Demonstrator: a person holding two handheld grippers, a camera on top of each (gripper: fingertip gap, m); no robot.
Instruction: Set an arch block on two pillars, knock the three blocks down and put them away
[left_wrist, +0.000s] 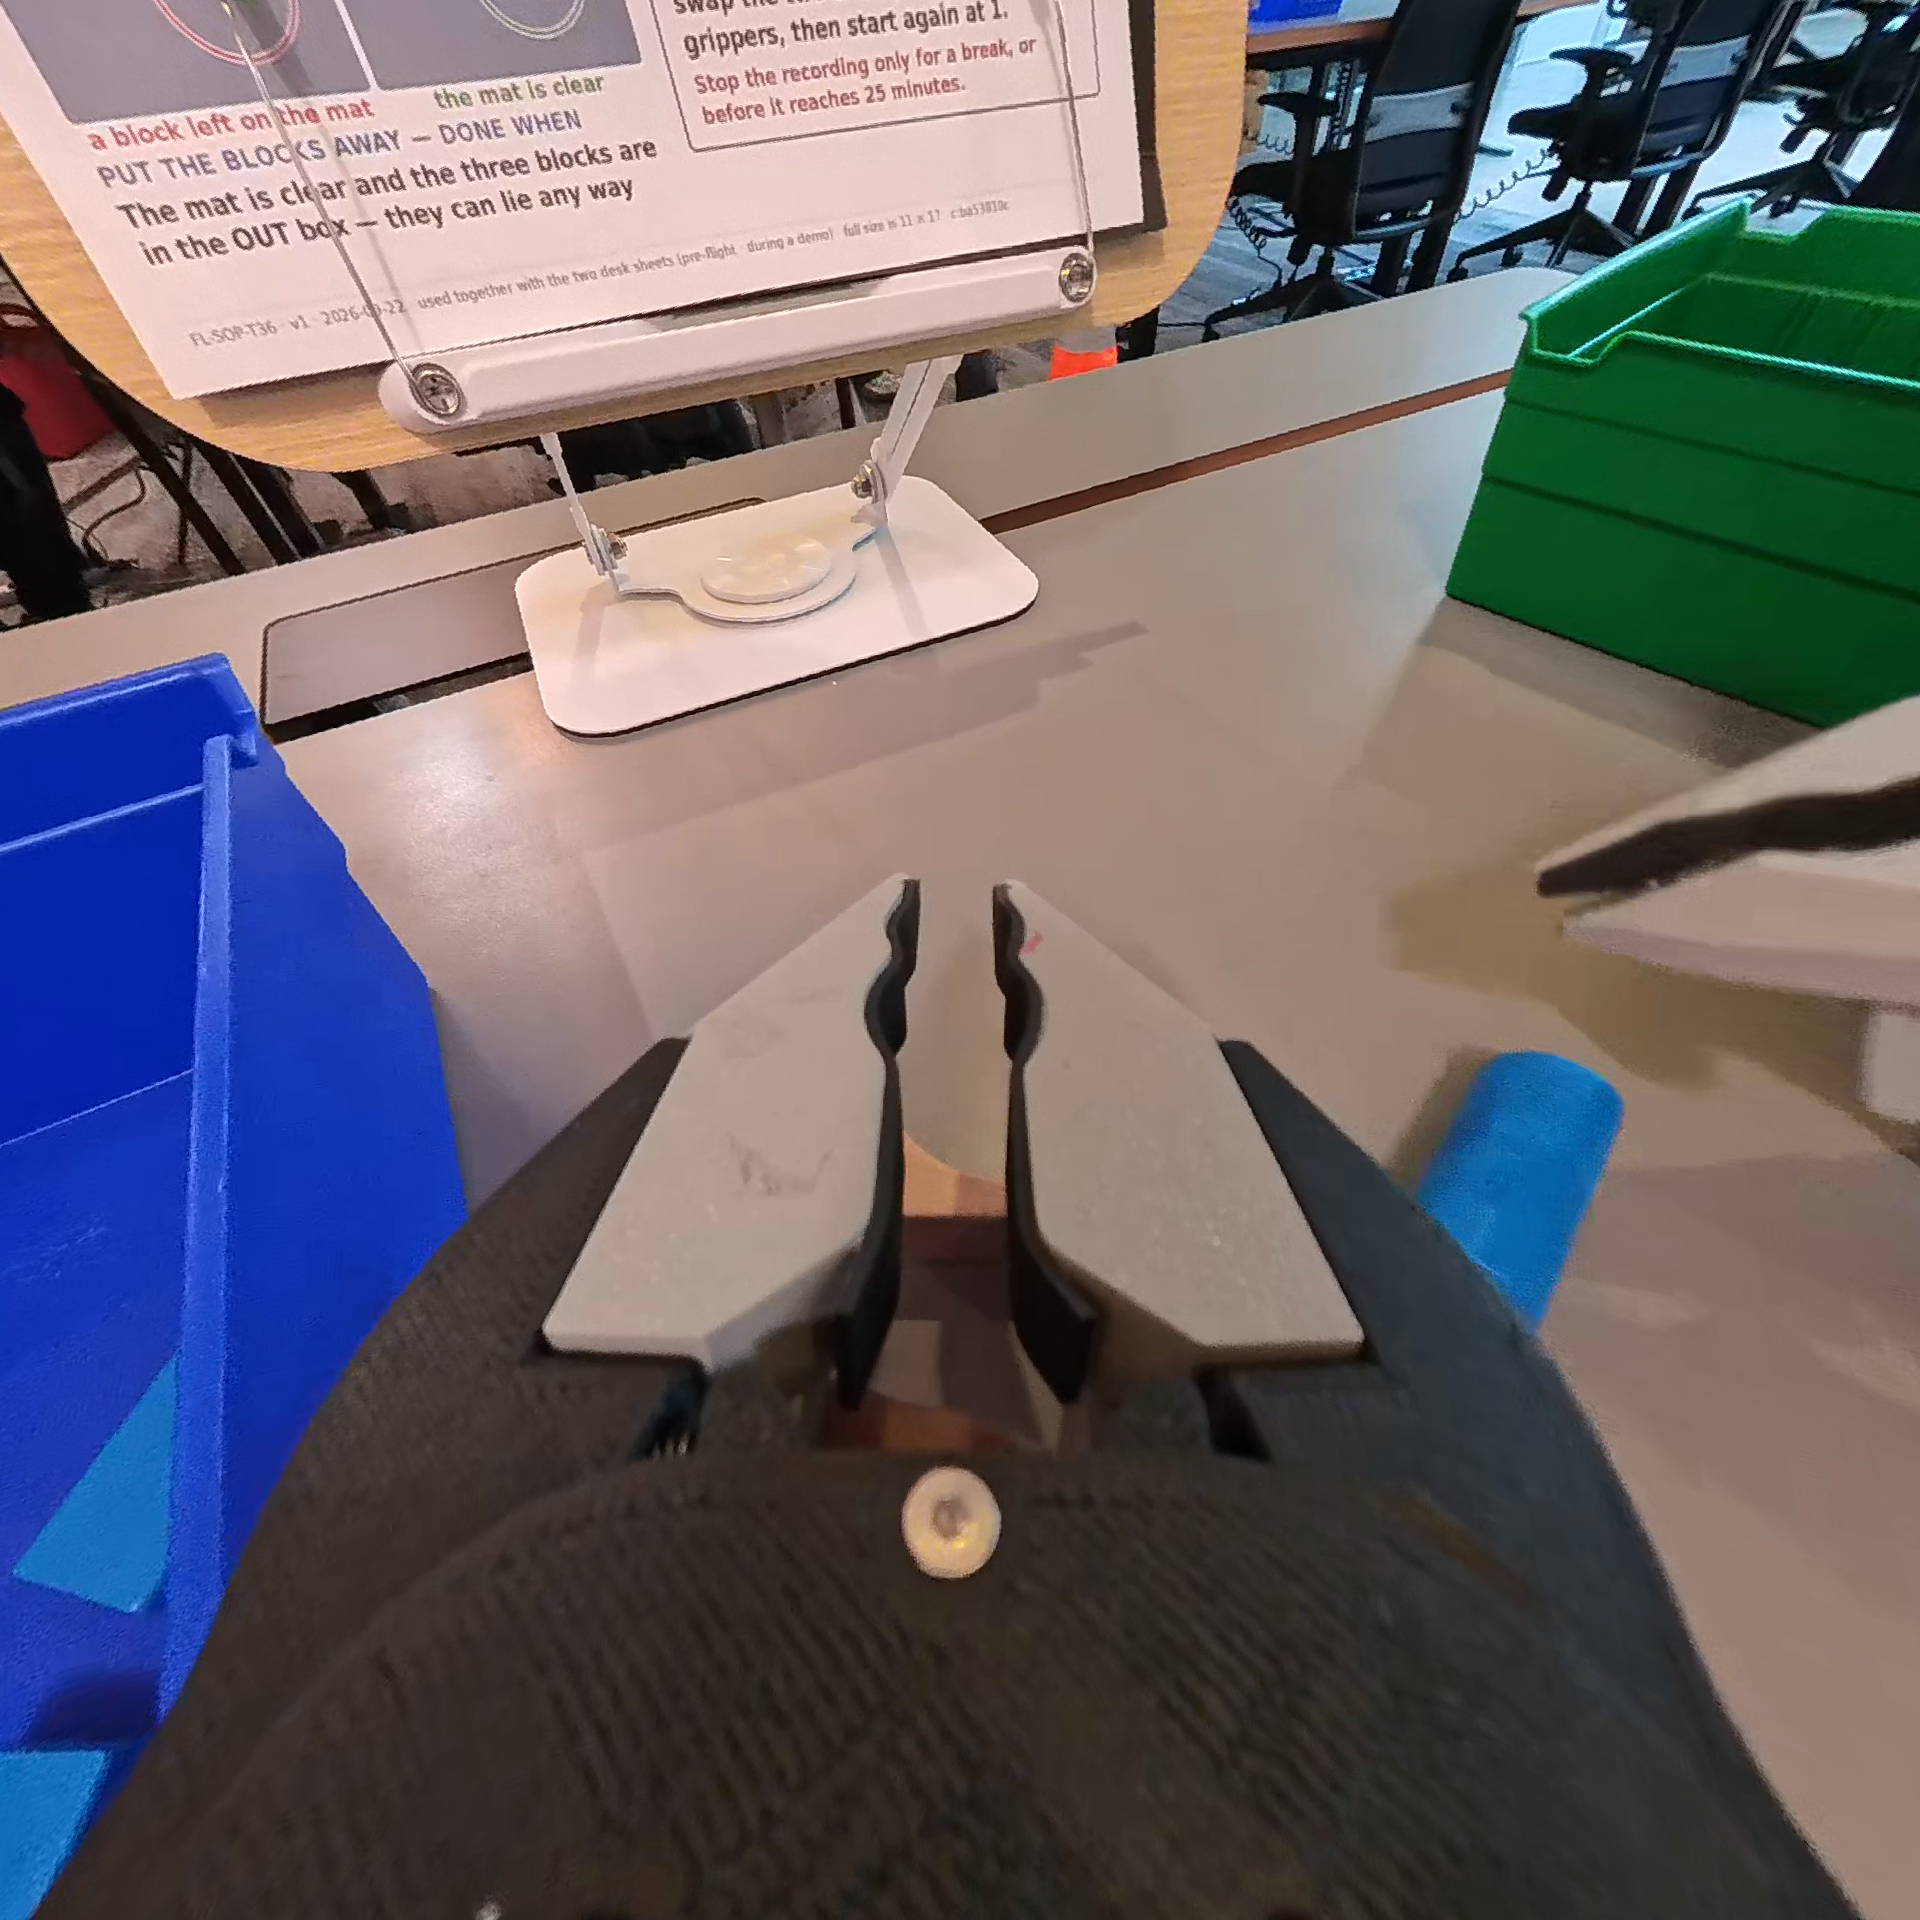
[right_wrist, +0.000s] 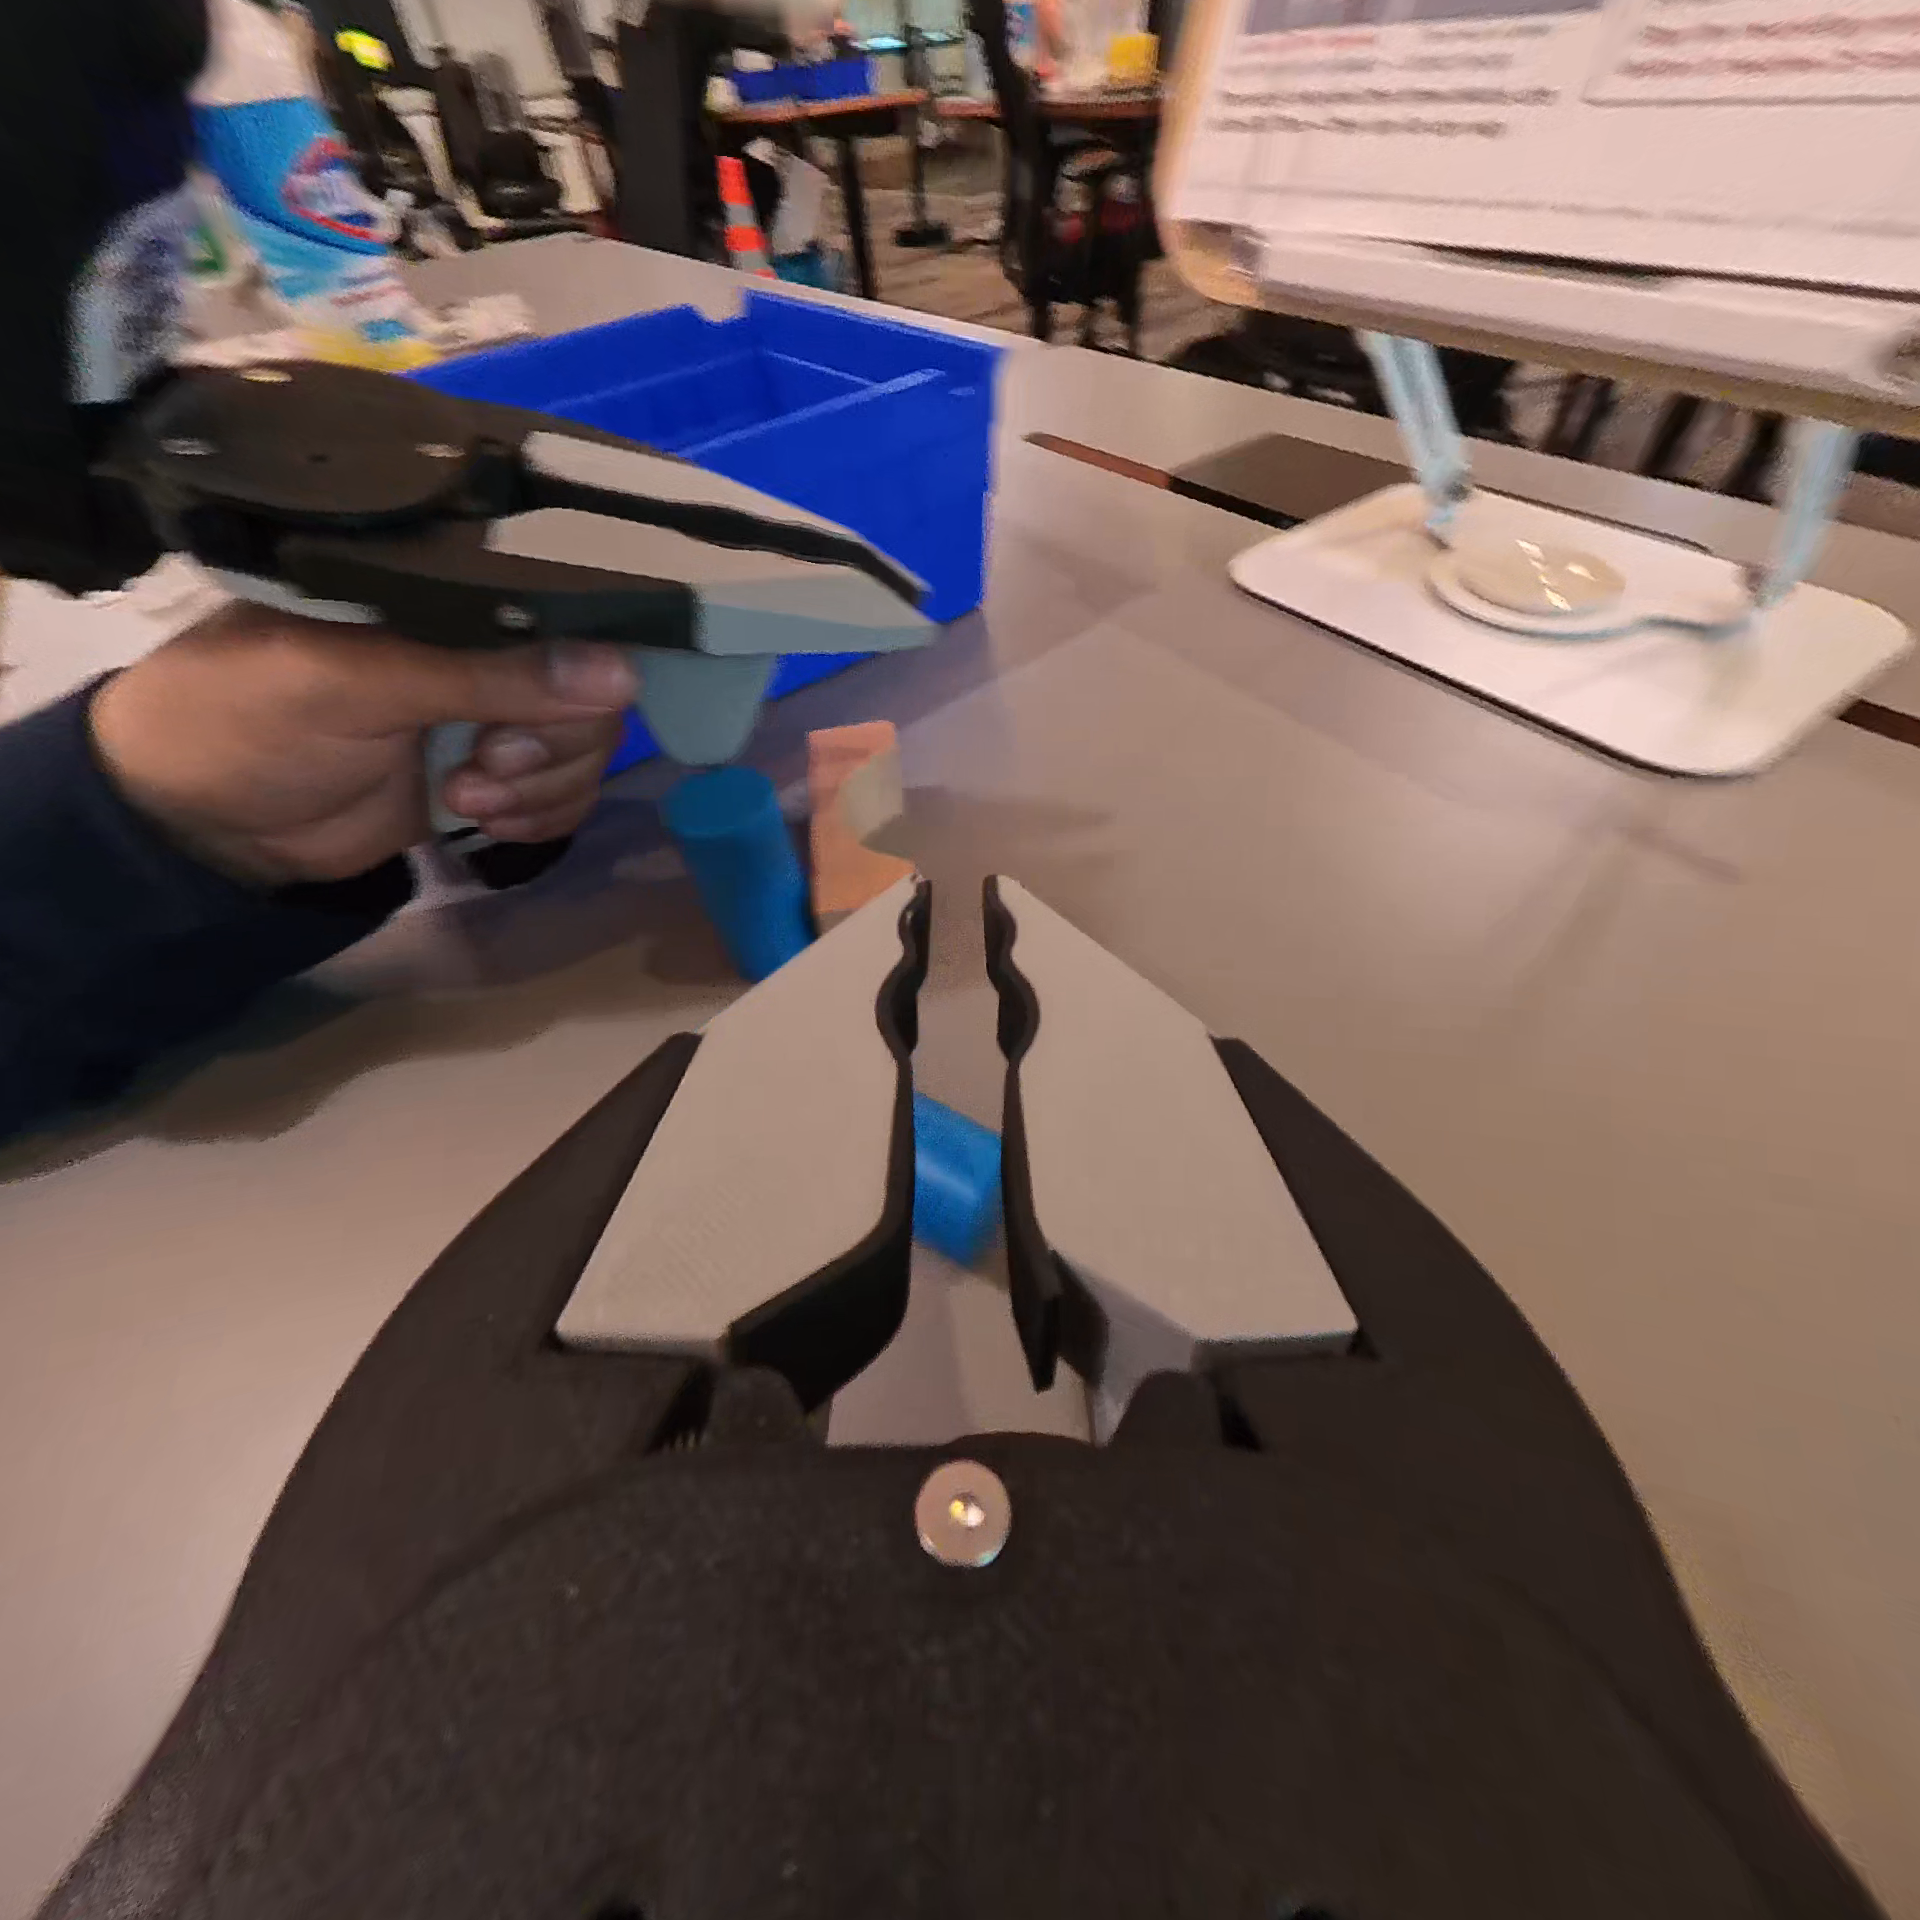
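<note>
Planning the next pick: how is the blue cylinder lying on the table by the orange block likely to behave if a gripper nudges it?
The blue cylinder lies on its round side on the smooth table, so it would probably roll rather than slide. It looks solid and stiff, unlikely to deform. The orange block right beside it may stop a roll that way.

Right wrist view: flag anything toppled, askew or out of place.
The blocks are down. One blue cylinder leans askew below the left claw, a tan block tilts beside it, and a second blue cylinder lies flat on the grey table under the right claw.
</note>
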